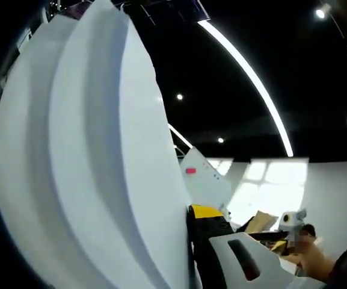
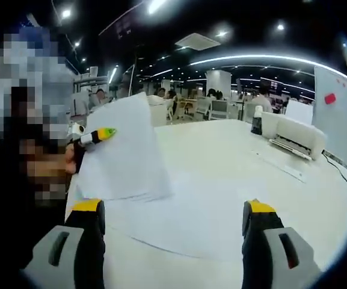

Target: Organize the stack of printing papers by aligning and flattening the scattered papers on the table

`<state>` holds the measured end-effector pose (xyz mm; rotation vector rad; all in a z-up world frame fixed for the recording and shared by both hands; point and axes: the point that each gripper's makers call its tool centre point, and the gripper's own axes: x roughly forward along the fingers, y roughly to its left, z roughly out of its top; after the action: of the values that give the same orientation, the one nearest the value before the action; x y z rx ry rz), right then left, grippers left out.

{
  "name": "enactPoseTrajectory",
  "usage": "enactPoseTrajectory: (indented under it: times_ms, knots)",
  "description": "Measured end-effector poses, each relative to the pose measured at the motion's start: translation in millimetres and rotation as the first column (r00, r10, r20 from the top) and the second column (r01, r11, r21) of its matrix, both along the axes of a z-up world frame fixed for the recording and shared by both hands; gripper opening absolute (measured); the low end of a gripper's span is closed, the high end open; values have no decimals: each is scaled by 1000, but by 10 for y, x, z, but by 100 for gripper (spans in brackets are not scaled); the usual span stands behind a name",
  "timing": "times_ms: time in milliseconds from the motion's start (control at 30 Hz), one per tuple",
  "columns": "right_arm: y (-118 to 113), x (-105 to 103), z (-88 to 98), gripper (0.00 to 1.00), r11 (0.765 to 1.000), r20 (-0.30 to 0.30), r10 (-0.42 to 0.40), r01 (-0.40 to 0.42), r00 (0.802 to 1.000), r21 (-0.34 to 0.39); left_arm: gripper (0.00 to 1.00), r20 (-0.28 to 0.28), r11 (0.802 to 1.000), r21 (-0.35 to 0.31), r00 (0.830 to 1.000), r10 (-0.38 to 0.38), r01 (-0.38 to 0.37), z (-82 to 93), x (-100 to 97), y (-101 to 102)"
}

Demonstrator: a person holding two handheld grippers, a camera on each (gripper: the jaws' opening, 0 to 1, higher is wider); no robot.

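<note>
While our left gripper (image 2: 92, 137) clamps its jaws on a sheaf of printing papers (image 2: 125, 150) lifted off the counter (image 2: 233, 150), presumably to square the edges, our right gripper (image 2: 173, 232) waits with jaws apart over more sheets (image 2: 191, 208) lying flat.

My right claw (image 2: 173, 226) has 2 black jaws with yellow tips, each set on a pale grey body with a dark oval slot. My left claw (image 1: 192, 241) shows the same colours: a yellow tip, a black jaw, a grey slotted body.
</note>
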<state>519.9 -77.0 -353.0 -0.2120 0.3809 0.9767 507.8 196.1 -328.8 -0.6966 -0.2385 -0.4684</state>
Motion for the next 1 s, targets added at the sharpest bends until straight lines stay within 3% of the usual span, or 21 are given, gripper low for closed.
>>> enactPoseTrajectory:
  times_ms: [300, 633, 733, 1000]
  knots:
    - [-122, 135, -154, 90, 999, -34, -51, 51, 998, -5, 7, -1, 1000, 3, 1000, -1, 1, -1, 2, -7]
    - [-251, 265, -297, 90, 993, -42, -118, 117, 992, -24, 7, -2, 1000, 4, 1000, -3, 3, -6, 7, -1]
    - [-304, 298, -363, 90, 988, -32, -140, 138, 990, -63, 7, -2, 1000, 4, 1000, -3, 3, -6, 6, -1]
    - [-409, 368, -433, 90, 981, -43, -187, 185, 981, -58, 7, -1, 1000, 3, 1000, -4, 4, -3, 0, -11]
